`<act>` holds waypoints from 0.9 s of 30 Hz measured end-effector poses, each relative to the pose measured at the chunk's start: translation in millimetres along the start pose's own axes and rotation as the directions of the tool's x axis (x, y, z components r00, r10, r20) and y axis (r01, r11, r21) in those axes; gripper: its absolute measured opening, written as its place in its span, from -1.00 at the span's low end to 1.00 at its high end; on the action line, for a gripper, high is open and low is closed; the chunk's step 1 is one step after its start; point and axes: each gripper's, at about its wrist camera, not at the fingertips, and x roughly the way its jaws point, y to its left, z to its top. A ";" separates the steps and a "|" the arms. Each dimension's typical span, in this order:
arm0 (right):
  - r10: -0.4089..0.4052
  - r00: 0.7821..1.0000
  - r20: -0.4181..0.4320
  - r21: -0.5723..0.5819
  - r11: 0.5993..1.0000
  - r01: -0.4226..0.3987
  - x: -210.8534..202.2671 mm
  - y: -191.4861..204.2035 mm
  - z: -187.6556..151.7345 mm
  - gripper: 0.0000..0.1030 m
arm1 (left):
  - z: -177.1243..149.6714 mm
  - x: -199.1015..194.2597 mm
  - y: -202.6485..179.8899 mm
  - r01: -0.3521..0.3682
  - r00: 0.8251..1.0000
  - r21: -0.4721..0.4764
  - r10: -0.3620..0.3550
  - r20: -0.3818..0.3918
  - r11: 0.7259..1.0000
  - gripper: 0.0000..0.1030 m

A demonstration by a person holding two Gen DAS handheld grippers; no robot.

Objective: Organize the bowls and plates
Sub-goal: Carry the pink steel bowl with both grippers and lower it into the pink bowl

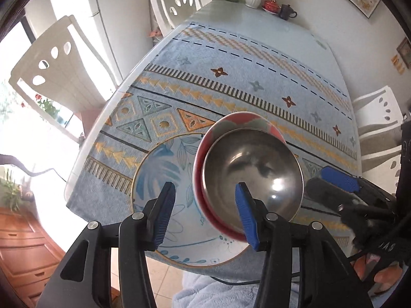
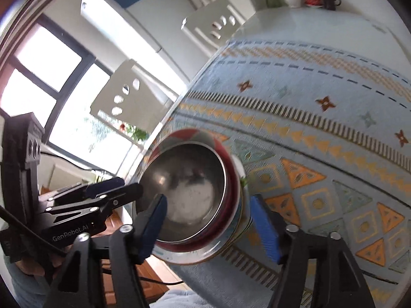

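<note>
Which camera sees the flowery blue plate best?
The left wrist view: most of the plate shows, with its leaf pattern sharp, beside the nested bowls. In the right wrist view the plate is just a blurred rim under them.

The left gripper (image 1: 205,215) is pointed steeply downward, its blue pads (image 1: 164,215) held apart with nothing pressed between them. The right gripper (image 2: 209,228) is angled downward, its jaws spread wider, the pads (image 2: 264,228) clear of contact.
</note>
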 end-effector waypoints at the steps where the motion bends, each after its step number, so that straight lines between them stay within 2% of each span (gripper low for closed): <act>1: -0.005 1.000 0.010 0.008 1.000 0.004 -2.7 -1.2 0.2 0.40 | 0.4 -0.4 2.4 0.001 1.000 -0.004 -0.001 0.002 1.000 -0.05; 4: -0.009 1.000 0.017 0.039 0.999 0.008 -5.7 -7.9 0.5 0.41 | -0.4 -0.3 9.6 0.007 1.000 -0.031 -0.007 0.009 0.999 -0.01; 8: 0.025 1.000 -0.010 0.104 0.994 -0.024 3.3 -20.7 -1.4 0.41 | 0.7 17.0 17.1 0.077 0.997 -0.087 -0.079 -0.017 0.993 0.03; 12: 0.069 0.997 -0.036 0.157 0.986 -0.062 21.3 -29.4 0.2 0.41 | -1.8 38.3 11.1 0.075 0.996 -0.078 -0.078 -0.038 0.994 0.03; 16: 0.084 0.995 -0.058 0.163 0.984 -0.074 42.0 -32.6 0.8 0.41 | -5.6 61.3 9.2 0.138 0.987 -0.102 -0.146 -0.072 0.985 0.03; 22: 0.123 0.985 -0.121 0.183 0.978 -0.099 70.4 -34.7 -4.9 0.41 | -12.7 76.0 10.0 0.136 0.984 -0.117 -0.148 -0.098 0.984 0.03; 27: 0.116 0.982 -0.150 0.155 0.984 -0.092 79.8 -29.7 -6.4 0.41 | -13.5 74.3 13.8 0.125 0.986 -0.131 -0.138 -0.096 0.983 0.03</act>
